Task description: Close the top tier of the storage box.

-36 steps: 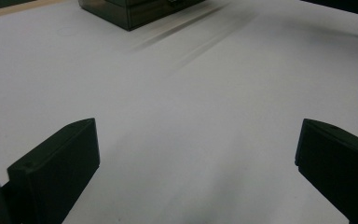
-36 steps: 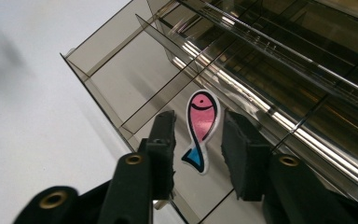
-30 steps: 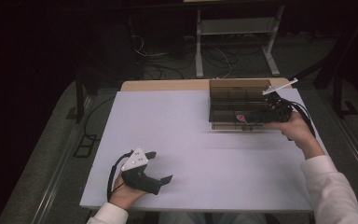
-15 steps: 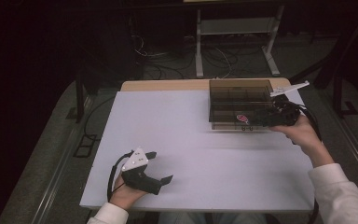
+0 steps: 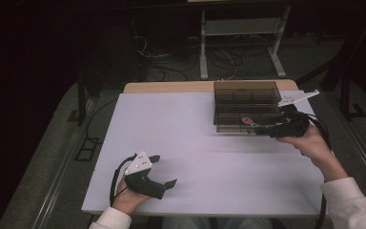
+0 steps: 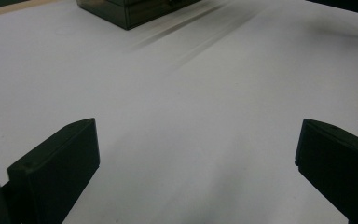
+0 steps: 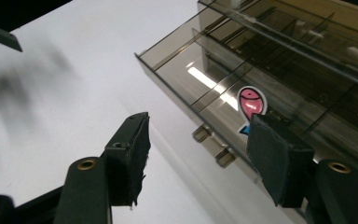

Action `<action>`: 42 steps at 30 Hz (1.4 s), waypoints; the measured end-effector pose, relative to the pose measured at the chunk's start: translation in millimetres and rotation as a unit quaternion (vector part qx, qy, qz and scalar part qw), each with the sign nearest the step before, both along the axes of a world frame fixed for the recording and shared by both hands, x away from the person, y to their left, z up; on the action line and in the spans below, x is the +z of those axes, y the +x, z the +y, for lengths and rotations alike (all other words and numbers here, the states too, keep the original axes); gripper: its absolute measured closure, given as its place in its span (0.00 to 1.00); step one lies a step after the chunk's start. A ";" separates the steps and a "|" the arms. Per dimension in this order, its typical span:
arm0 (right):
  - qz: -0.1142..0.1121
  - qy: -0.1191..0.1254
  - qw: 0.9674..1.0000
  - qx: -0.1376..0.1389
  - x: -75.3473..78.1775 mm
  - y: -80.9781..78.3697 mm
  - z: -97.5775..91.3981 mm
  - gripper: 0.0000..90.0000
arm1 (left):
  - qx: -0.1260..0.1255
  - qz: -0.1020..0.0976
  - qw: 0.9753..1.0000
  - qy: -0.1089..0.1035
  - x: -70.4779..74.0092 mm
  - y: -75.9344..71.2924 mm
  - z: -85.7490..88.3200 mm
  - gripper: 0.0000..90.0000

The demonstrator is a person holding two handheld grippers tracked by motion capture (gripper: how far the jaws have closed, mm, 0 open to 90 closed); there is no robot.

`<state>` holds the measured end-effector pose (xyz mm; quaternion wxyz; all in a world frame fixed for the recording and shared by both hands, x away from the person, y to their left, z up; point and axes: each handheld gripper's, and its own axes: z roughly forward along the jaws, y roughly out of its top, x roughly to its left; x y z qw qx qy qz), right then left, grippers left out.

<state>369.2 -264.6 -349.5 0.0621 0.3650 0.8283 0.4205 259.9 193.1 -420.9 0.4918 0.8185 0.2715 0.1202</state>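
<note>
A smoky clear plastic organizer box [image 5: 245, 102] with inner dividers sits shut at the table's far right; a pink fish sticker [image 5: 248, 121] [image 7: 251, 102] marks its lid. My right gripper [image 5: 263, 130] [image 7: 198, 137] hovers open at the box's front edge, its jaws on either side of two small latches [image 7: 213, 144]. My left gripper [image 5: 164, 171] [image 6: 196, 158] rests open at the near left, with bare table between its jaws.
The white table top [image 5: 181, 138] stretches between the two hands. A wooden strip [image 5: 171, 87] runs along its far edge. Beyond it stand a metal stand [image 5: 240, 33] and cables on the floor.
The right gripper has dropped slightly and shifted left along the box's front edge. The left gripper has stayed put.
</note>
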 end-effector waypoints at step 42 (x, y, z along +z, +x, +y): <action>0.028 0.004 0.999 0.029 -32.4 -22.7 4.5 0.50 | -0.001 0.000 1.000 0.002 -0.2 -0.2 -0.5 0.00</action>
